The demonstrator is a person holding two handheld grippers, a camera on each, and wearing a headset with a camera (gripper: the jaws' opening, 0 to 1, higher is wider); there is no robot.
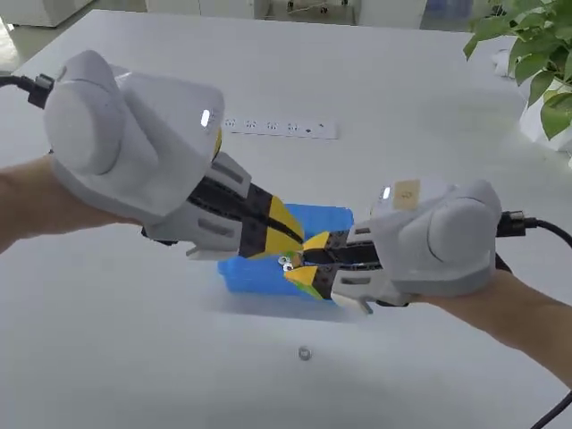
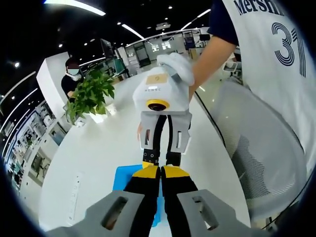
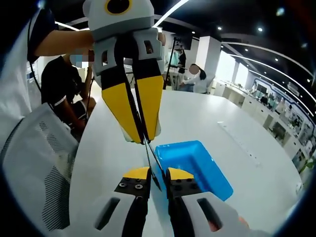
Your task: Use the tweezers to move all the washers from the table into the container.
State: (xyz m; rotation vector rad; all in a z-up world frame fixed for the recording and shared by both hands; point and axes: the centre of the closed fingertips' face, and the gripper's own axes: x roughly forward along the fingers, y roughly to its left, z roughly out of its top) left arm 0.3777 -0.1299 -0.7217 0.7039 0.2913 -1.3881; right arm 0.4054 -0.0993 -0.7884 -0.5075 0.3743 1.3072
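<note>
- Left gripper (image 2: 160, 171): we see its jaws closed on the tweezers (image 3: 151, 165), above the container (image 3: 197, 165).
- Right gripper (image 3: 158, 174): jaws narrowly apart beside the tweezers' legs; we cannot tell whether they press.
- A washer (image 1: 305, 354) lies on the table (image 1: 402, 80), near the container's side closest to the person.

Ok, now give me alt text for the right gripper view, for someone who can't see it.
The left gripper faces the camera, its yellow tongs shut on thin tweezers that reach down between the right gripper's own tongs. Just beyond, a blue container sits on a white table.
</note>
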